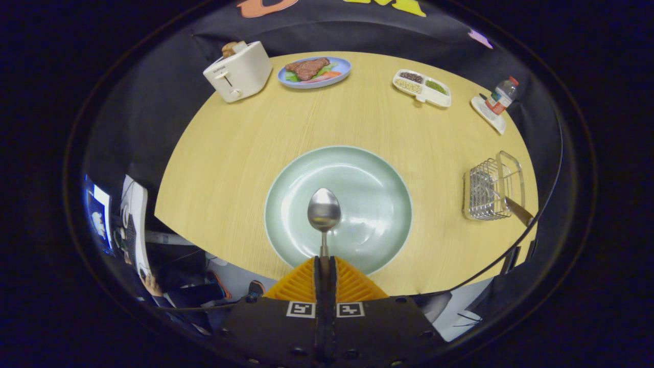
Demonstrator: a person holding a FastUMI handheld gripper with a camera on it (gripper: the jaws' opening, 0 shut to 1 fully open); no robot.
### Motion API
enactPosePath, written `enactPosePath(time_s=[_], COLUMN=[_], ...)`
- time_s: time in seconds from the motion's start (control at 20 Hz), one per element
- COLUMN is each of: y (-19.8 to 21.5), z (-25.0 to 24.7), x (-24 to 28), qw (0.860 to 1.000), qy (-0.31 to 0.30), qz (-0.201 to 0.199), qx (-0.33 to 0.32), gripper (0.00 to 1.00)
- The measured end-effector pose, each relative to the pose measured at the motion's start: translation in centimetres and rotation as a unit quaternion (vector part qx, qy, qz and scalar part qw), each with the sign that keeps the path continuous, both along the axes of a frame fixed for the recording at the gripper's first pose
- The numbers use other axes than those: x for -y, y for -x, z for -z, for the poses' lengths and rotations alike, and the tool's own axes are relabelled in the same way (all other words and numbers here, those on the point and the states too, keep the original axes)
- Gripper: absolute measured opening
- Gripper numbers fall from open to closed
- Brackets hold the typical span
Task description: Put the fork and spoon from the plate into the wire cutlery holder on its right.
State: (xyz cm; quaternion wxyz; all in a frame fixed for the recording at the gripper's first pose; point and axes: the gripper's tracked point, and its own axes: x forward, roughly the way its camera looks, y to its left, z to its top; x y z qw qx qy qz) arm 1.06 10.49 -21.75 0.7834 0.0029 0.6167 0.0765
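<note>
Partly hidden, the spoon's (324, 214) handle disappears between the fingers of the gripper (325, 266), which are closed tight on it. Its bowl points forward over the empty plate (378, 179). Well right stands the wire holder (491, 189), a handle leaning out.

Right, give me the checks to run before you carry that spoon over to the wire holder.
1. Grip: the gripper is shut on the spoon handle, both fingers pressing. Ok.
2. Spoon clear of the green plate: bowl seems to hang above it, height uncertain. Cannot tell.
3. Spoon straight: it points forward in line with the fingers. Ok.
4. Wire cutlery holder: stands upright to the right of the plate, top open. Ok.
5. Room in the holder: a utensil with a handle sticking out, probably the fork, already sits in it. Cannot tell.
6. Path to the holder: bare table between. Ok.
</note>
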Motion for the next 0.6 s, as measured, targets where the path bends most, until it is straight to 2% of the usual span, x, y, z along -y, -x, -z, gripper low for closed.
enactPosePath(time_s=[0.25,0.45,0.6], y=[-0.3,-0.6,-1.3], z=[-6.2,-11.9,-13.9], x=[4.9,10.7,15.8], qw=[0.999,0.996,0.992], qy=[-0.013,-0.002,0.018], qz=[0.017,0.05,0.084], qx=[0.029,0.074,0.089], gripper=[0.0,0.0,0.0])
